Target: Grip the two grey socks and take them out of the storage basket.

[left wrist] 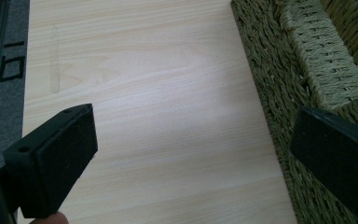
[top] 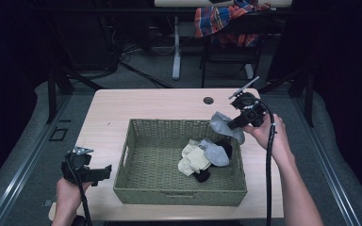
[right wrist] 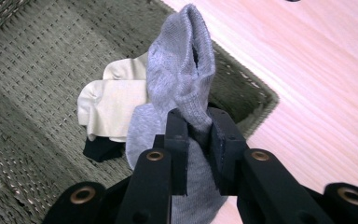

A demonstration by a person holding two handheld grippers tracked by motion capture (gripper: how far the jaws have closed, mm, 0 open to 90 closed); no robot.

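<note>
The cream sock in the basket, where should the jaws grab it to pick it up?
Probably the cream fabric sock is best pinched at its upper folded edge nearest the basket's middle, coming straight down from above. That edge lies bare and bunched, while its other side is tucked under a grey sock and a black sock. The tall green woven basket walls block any sideways approach.

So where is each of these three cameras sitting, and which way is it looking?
High view: above the person's side, looking down at table; both forearms, both grippers.
Left gripper view: on the left gripper, facing bare tabletop beside the basket; open jaws.
Right gripper view: on the right gripper, pinching a grey sock above the basket.
Shared: the basket.
</note>
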